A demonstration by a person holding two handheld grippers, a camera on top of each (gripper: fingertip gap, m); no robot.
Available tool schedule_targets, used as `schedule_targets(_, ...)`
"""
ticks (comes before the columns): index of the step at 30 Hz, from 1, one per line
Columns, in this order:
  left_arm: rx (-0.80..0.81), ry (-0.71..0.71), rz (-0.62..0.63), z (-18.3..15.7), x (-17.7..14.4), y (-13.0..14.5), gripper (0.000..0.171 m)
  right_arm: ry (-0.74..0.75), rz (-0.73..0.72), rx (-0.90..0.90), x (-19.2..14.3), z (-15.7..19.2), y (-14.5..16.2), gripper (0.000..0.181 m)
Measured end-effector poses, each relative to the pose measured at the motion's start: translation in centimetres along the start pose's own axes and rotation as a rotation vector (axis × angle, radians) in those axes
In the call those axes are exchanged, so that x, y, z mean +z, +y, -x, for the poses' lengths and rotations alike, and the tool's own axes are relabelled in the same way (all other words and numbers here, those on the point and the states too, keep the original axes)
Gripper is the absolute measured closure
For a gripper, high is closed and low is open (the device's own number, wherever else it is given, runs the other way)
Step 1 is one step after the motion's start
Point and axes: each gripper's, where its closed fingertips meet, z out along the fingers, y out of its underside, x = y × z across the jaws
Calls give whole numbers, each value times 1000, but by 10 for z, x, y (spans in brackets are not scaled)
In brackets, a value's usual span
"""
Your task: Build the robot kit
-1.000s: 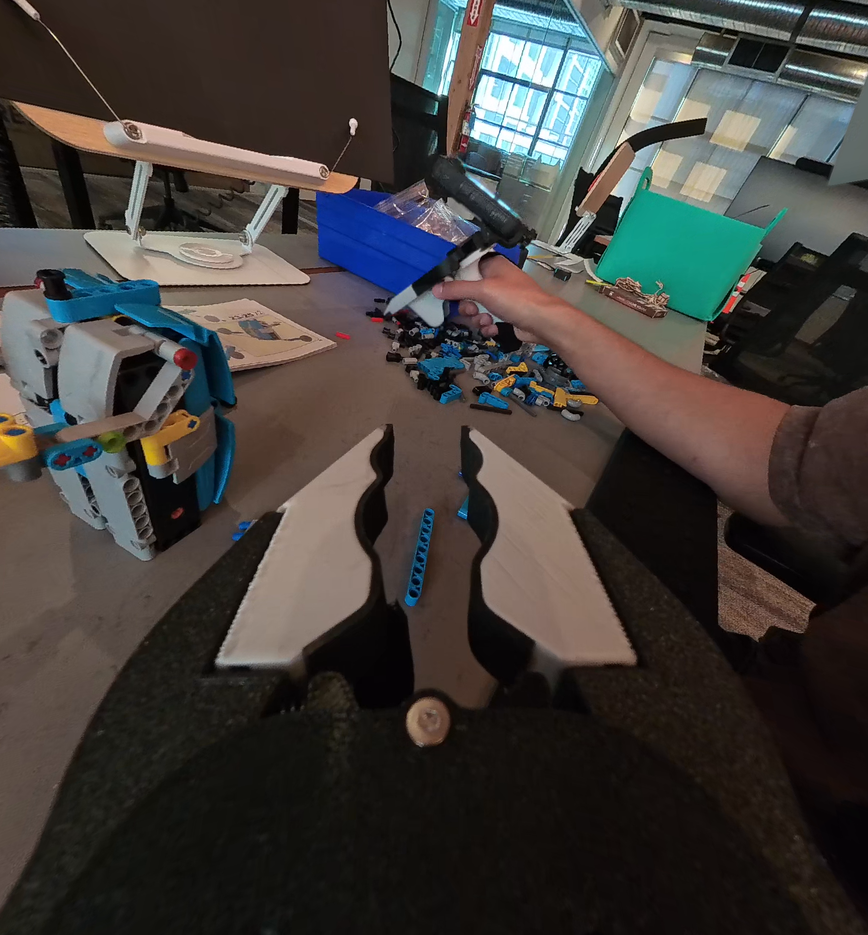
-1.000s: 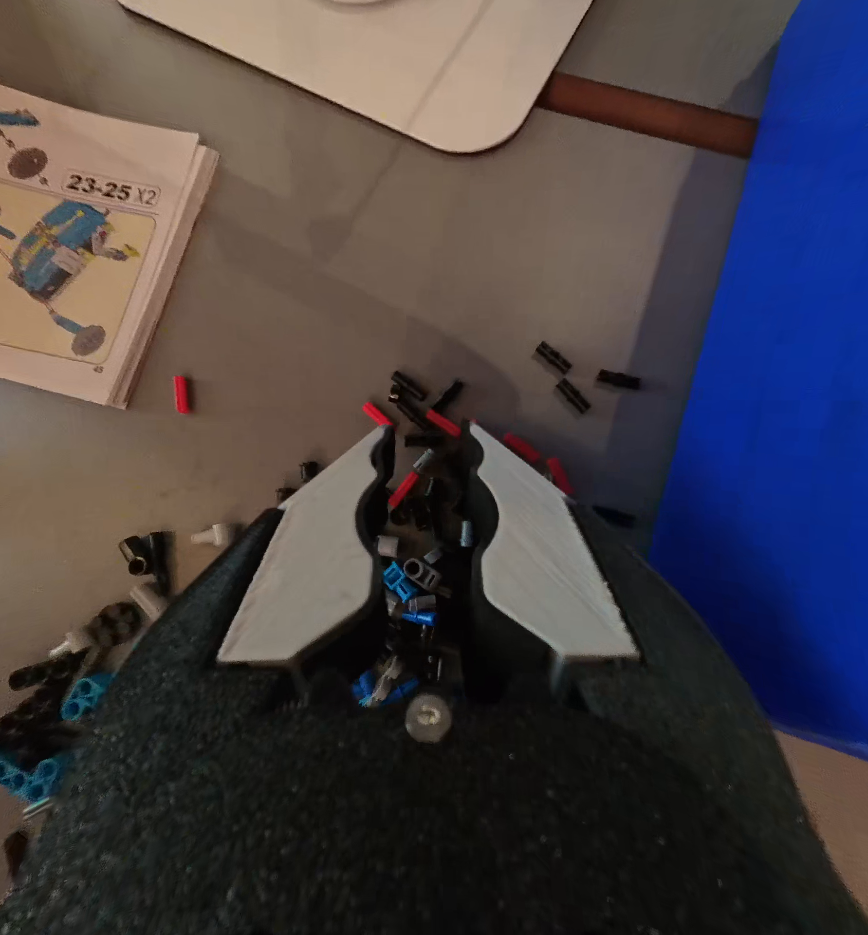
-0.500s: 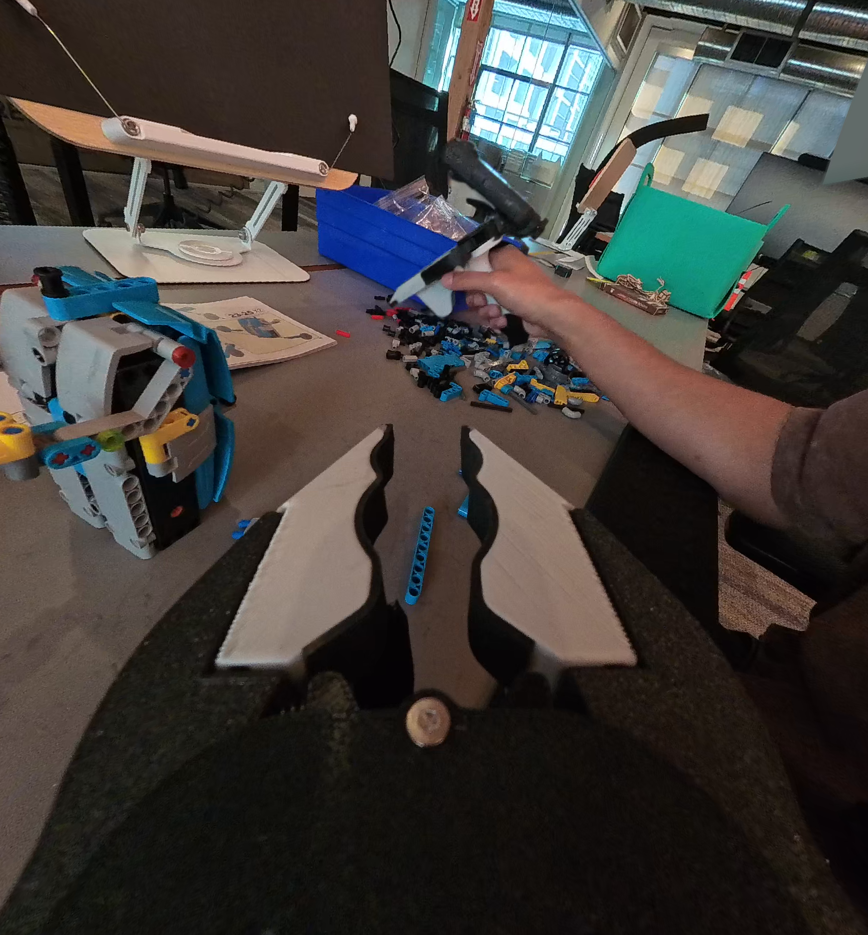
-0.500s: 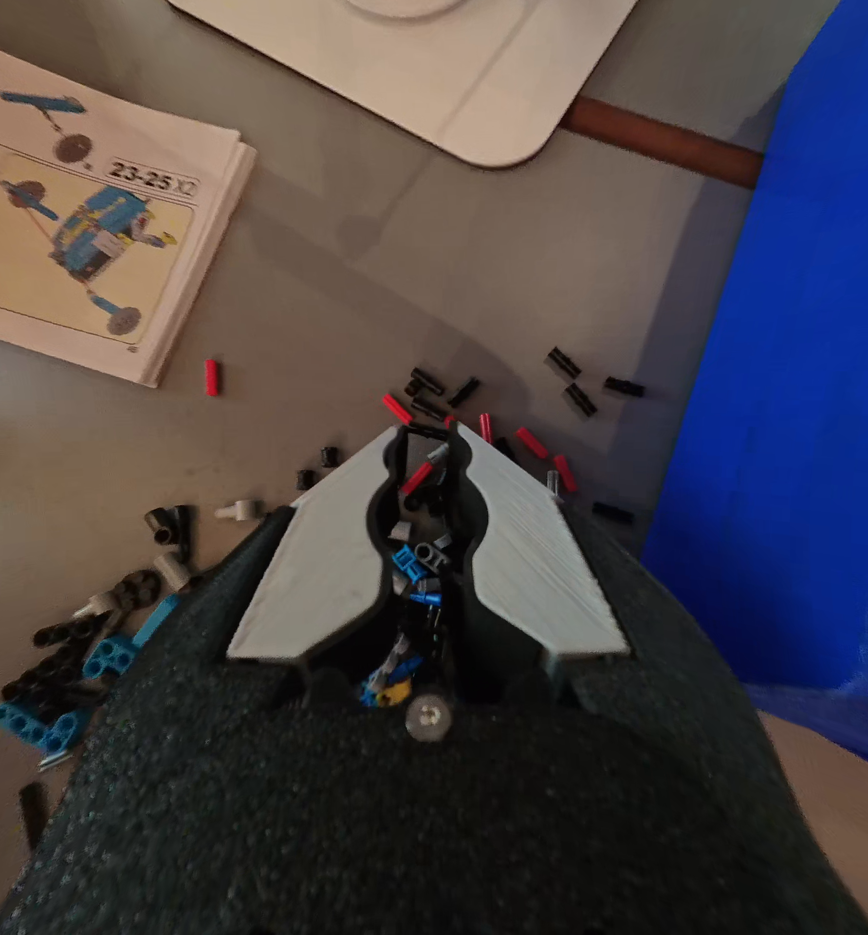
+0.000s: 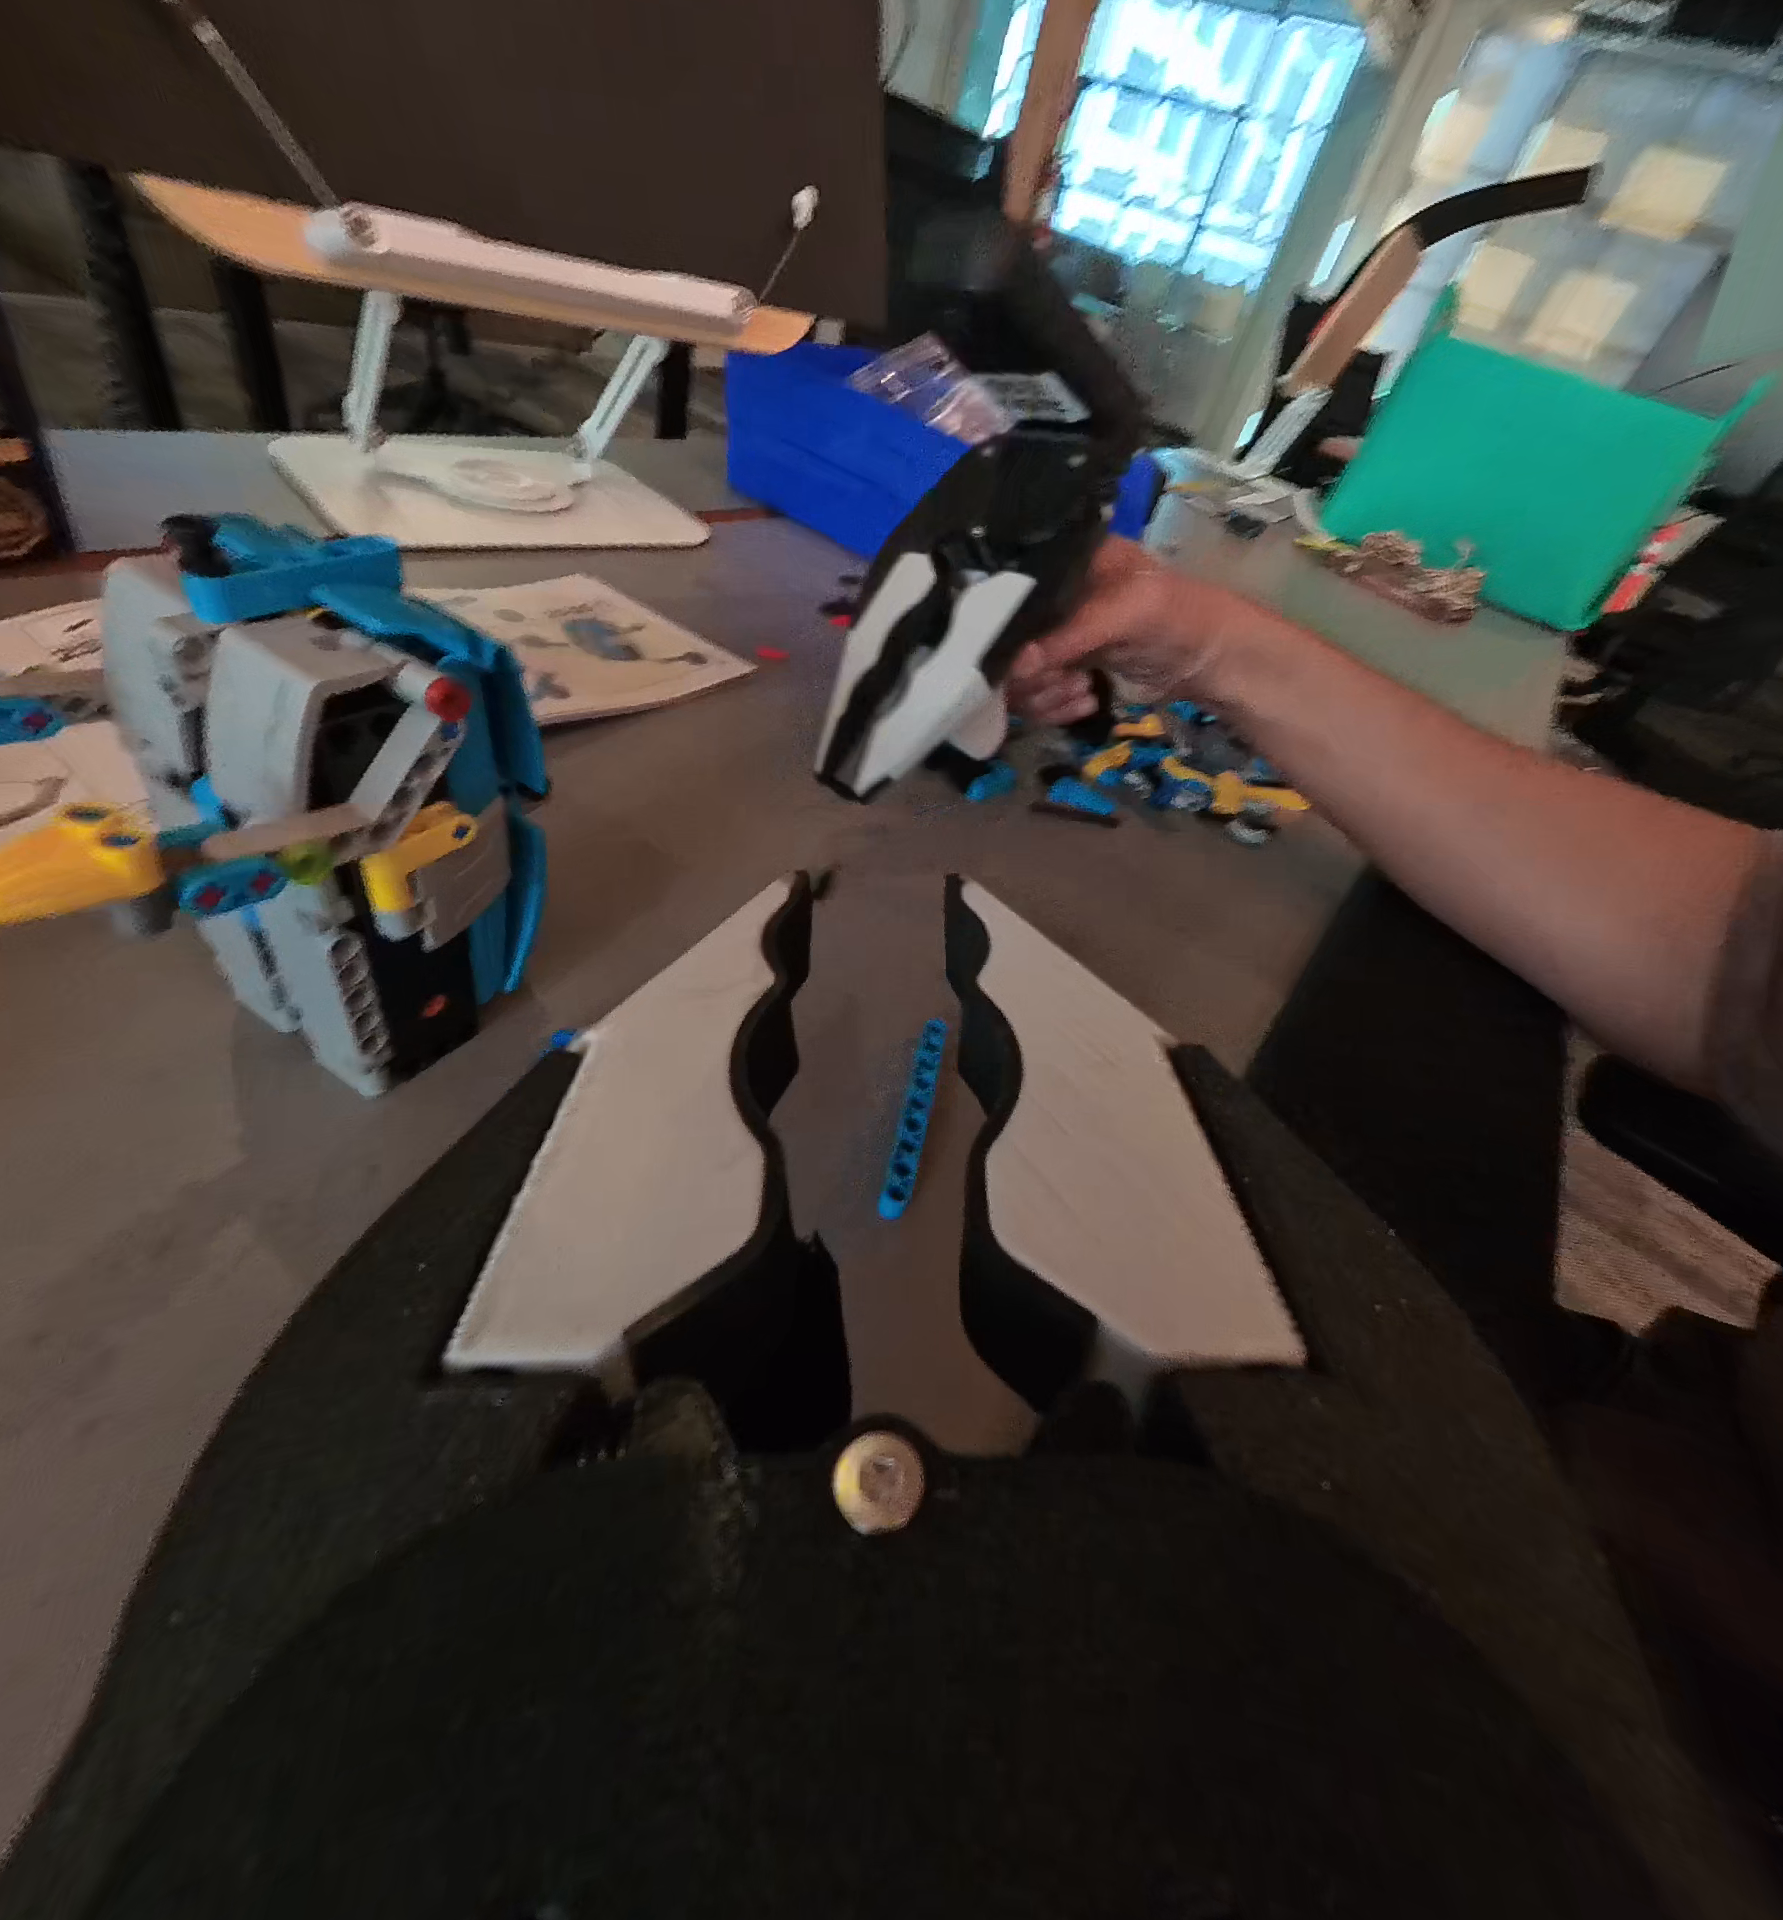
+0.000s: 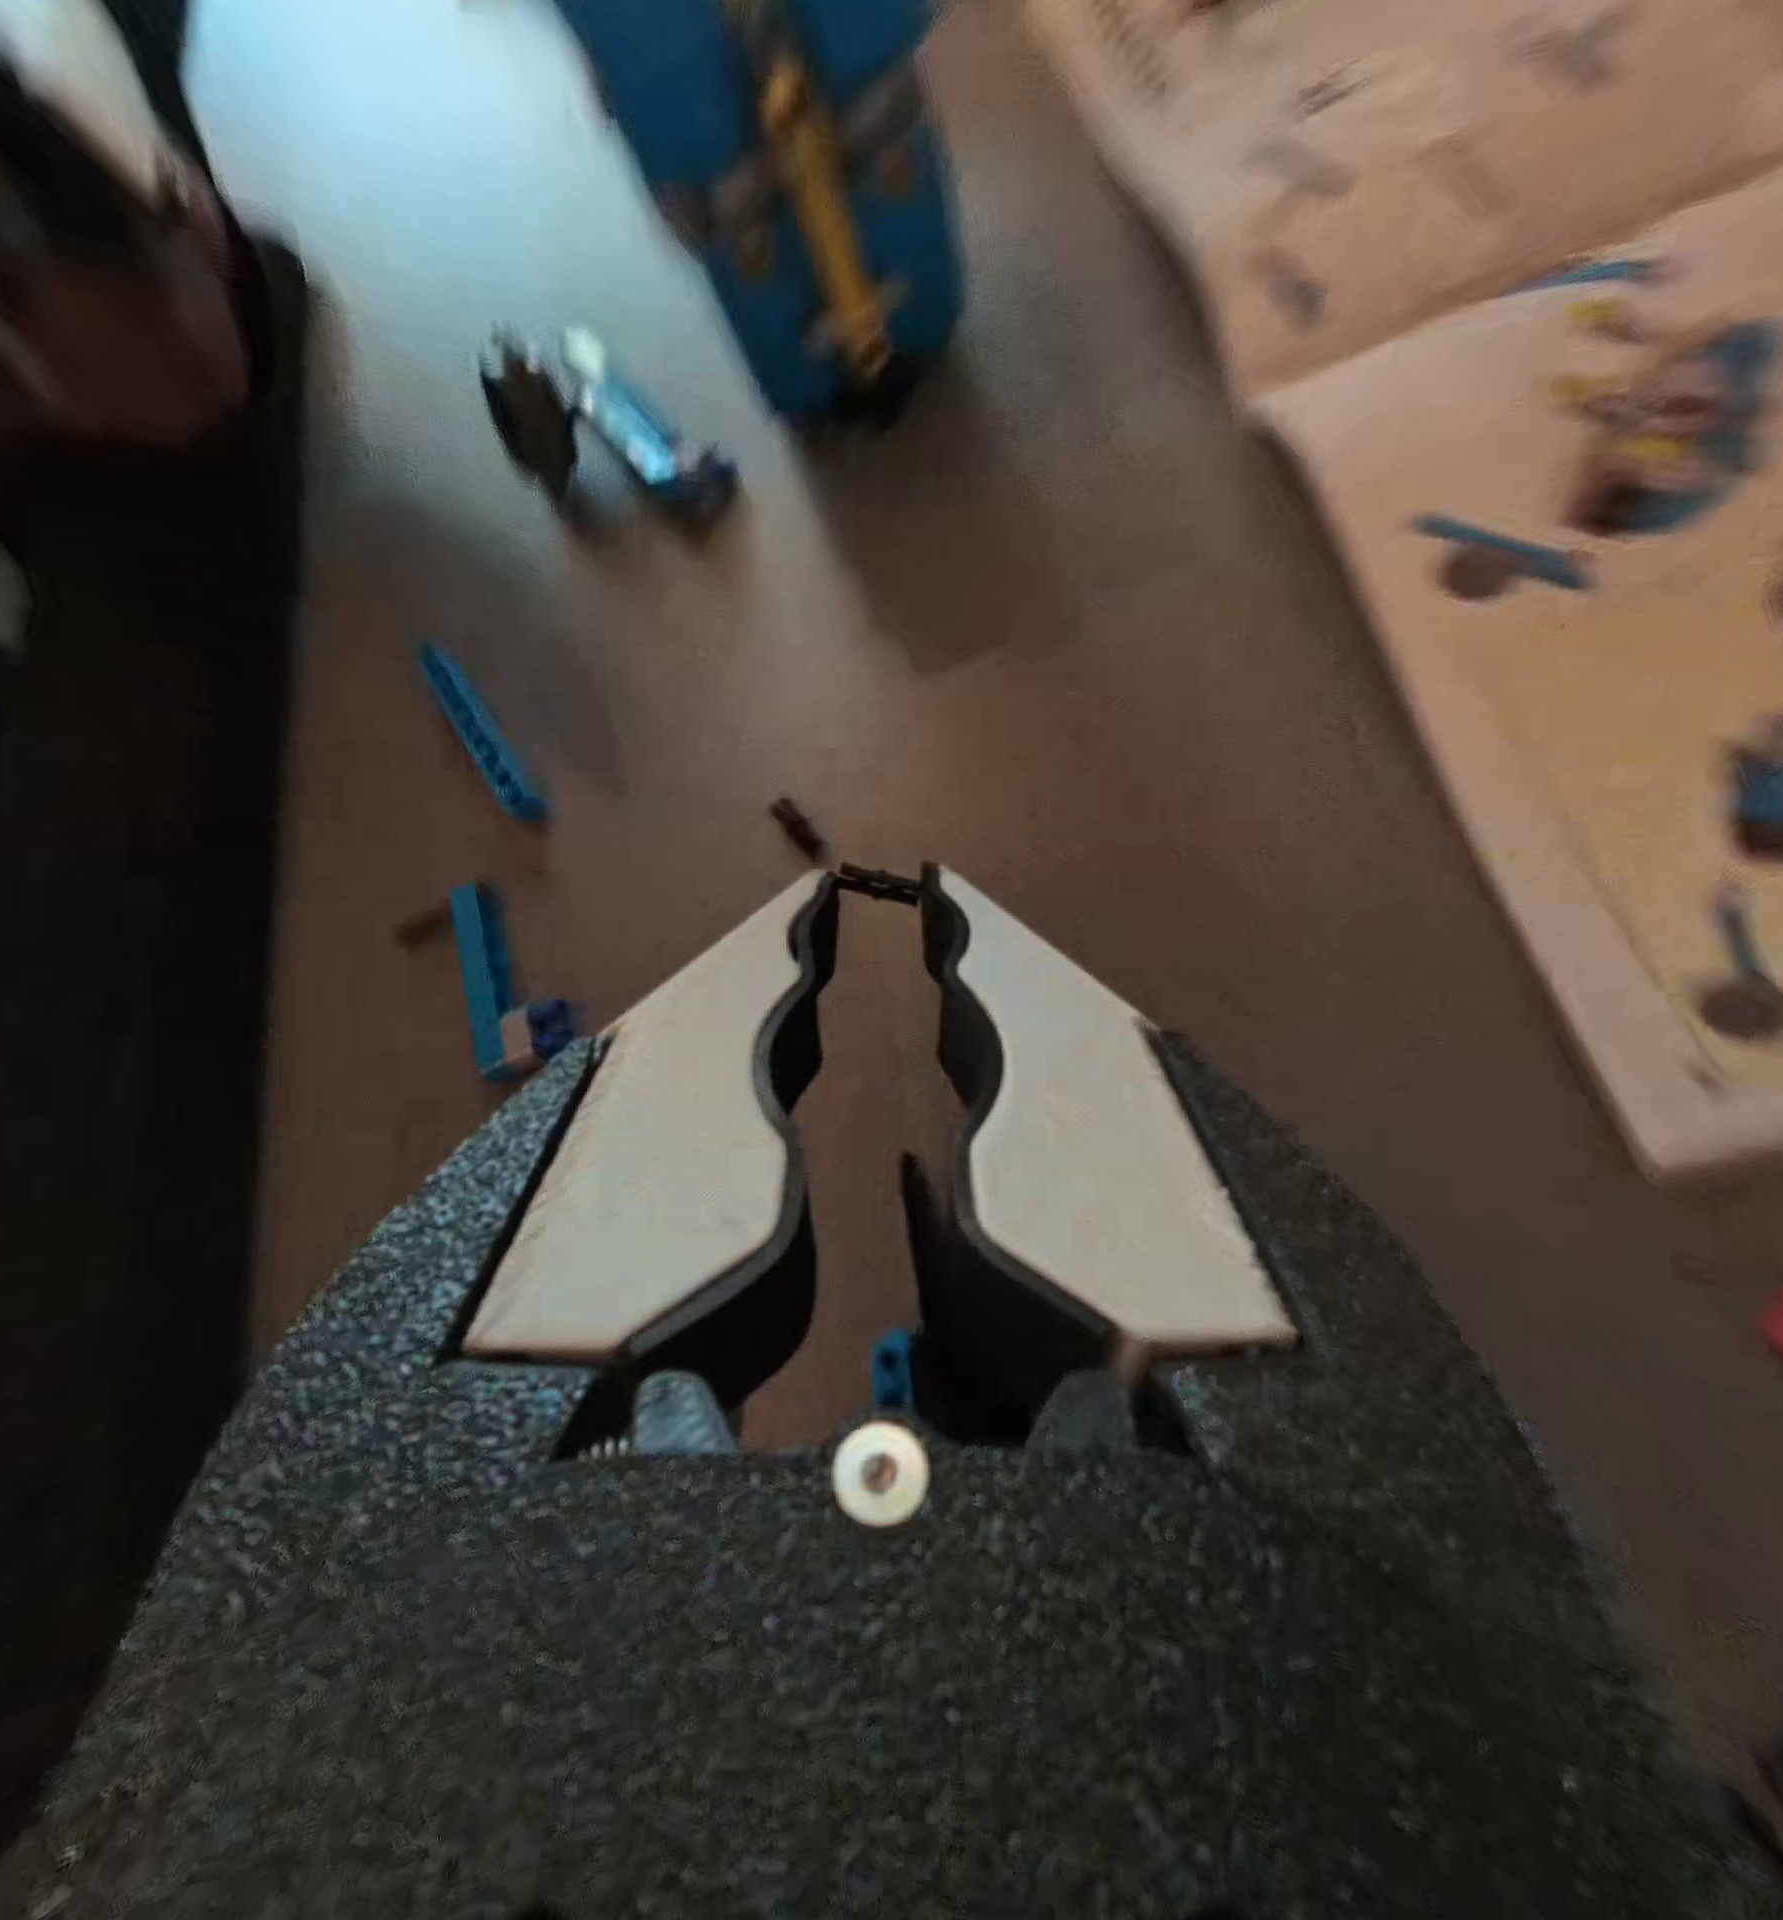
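My left gripper point(image 5: 879, 883) is open and empty, held low over the grey table point(image 5: 139, 1195). A blue holed beam point(image 5: 913, 1122) lies on the table between its fingers, close to the right finger. My right gripper point(image 6: 876, 881) is shut on a small black pin point(image 6: 874, 879) held crosswise between its fingertips. In the left wrist view the right gripper point(image 5: 840, 774) hangs in a hand just beyond my left fingertips, tips pointing down. A grey, blue and yellow brick model point(image 5: 326, 831) stands to the left; it is blurred in the right wrist view point(image 6: 814, 208).
A pile of loose parts point(image 5: 1157, 769) lies at the right behind the hand. Open instruction booklets point(image 6: 1593, 623), a white lamp stand point(image 5: 492, 488), a blue bin point(image 5: 825, 447) and a green bin point(image 5: 1531, 478) stand farther back. A second blue beam point(image 6: 482, 977) lies near the table edge. Tip to tip, the grippers are about 20 centimeters apart.
My right gripper closed on a black pin in the pile, lifted it, and swung left toward the model and my left gripper. My left gripper shifted slightly and stayed open.
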Motion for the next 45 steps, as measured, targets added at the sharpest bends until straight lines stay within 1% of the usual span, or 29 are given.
schedule_targets(1,-5,-31,20,5,1,3,146,-3,48,-55,15,8,1,165)
schedule_targets(3,-9,-50,45,8,2,5,147,-5,97,-112,32,18,0,165)
schedule_targets(6,-7,-72,131,11,7,14,147,63,171,-190,40,18,7,165)
schedule_targets(9,22,-49,320,5,14,39,146,71,173,-192,39,19,11,164)
schedule_targets(11,92,-38,473,1,17,61,146,88,173,-190,38,17,15,160)
schedule_targets(13,178,-31,591,-2,19,81,145,88,149,-182,34,19,14,160)
schedule_targets(14,208,-34,623,-3,21,87,145,92,137,-176,31,19,13,160)
schedule_targets(18,254,-38,664,-9,29,94,145,86,109,-152,27,22,10,161)
schedule_targets(22,288,-60,728,-5,31,106,146,87,160,-164,35,22,20,161)
schedule_targets(25,276,-48,739,-6,32,108,152,84,142,-147,33,21,18,162)
schedule_targets(26,267,-34,741,-8,32,109,160,83,121,-147,32,22,14,162)
schedule_targets(27,277,-52,733,-4,33,107,165,70,80,-146,30,26,6,162)
schedule_targets(28,310,-106,708,4,33,102,164,36,32,-139,28,34,-5,162)
schedule_targets(29,347,-145,667,10,33,94,164,-24,-18,-126,26,47,-15,162)
schedule_targets(31,390,-157,539,8,33,73,164,-165,-86,-91,27,75,-30,159)
schedule_targets(32,407,-163,470,6,33,62,164,-220,-100,-71,28,85,-35,152)
schedule_targets(33,430,-174,409,5,32,52,164,-252,-112,-53,31,91,-39,146)
schedule_targets(34,453,-195,361,6,30,44,164,-280,-132,-31,33,95,-44,146)
schedule_targets(36,482,-221,302,5,28,36,164,-369,-162,18,33,107,-52,144)
schedule_targets(38,506,-239,275,5,27,32,164,-413,-203,44,31,113,-61,147)
schedule_targets(40,532,-236,265,2,29,32,164,-413,-214,57,32,113,-64,149)
schedule_targets(41,545,-246,265,3,29,33,164,-397,-202,56,33,111,-62,152)
schedule_targets(43,572,-245,284,2,31,37,164,-384,-185,45,34,109,-58,170)
schedule_targets(45,591,-247,294,2,33,41,164,-383,-165,50,35,109,-55,171)
